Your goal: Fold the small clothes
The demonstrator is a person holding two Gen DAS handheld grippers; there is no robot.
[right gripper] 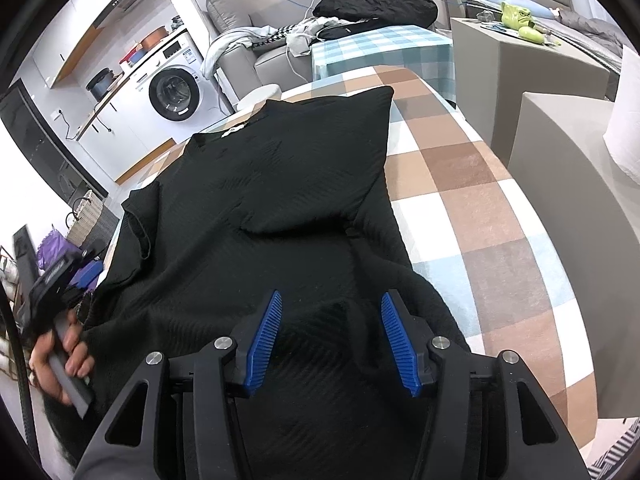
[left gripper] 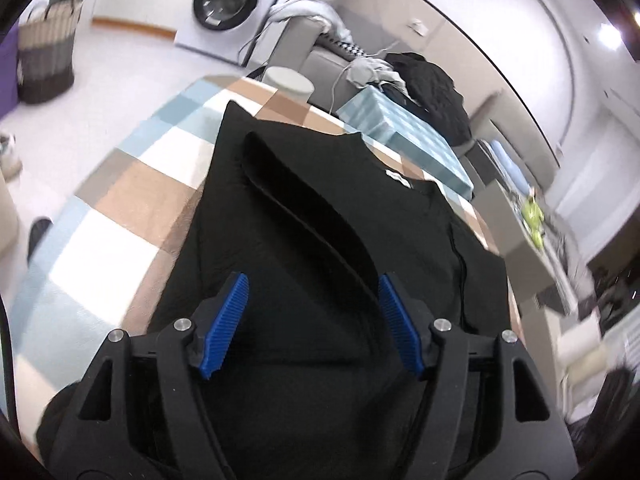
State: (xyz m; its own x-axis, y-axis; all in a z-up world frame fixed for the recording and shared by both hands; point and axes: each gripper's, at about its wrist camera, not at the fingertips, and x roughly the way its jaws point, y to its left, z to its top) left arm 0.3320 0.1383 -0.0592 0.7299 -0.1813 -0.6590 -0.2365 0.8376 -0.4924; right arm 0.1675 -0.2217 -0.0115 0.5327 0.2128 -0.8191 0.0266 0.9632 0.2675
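A black knit top (left gripper: 320,208) lies spread on a table covered in a checked cloth (left gripper: 120,200). Its neck, with a white label (left gripper: 398,178), points away from me. One sleeve is folded in over the body, forming a long raised ridge. My left gripper (left gripper: 314,292) hovers over the near part of the top with its blue pads wide apart and nothing pinched. In the right wrist view the top (right gripper: 260,184) fills the middle. My right gripper (right gripper: 330,312) stands open over its hem, where a hump of fabric rises between the pads. A hand (right gripper: 68,344) holds the left gripper's handle at the far left.
The checked cloth (right gripper: 460,184) shows bare to the right of the top. Behind the table are a white round stool (left gripper: 288,80), a sofa piled with clothes (right gripper: 372,0) and a washing machine (left gripper: 228,0). A woven basket (left gripper: 44,52) stands on the floor, and grey cabinets (right gripper: 520,60) stand at the right.
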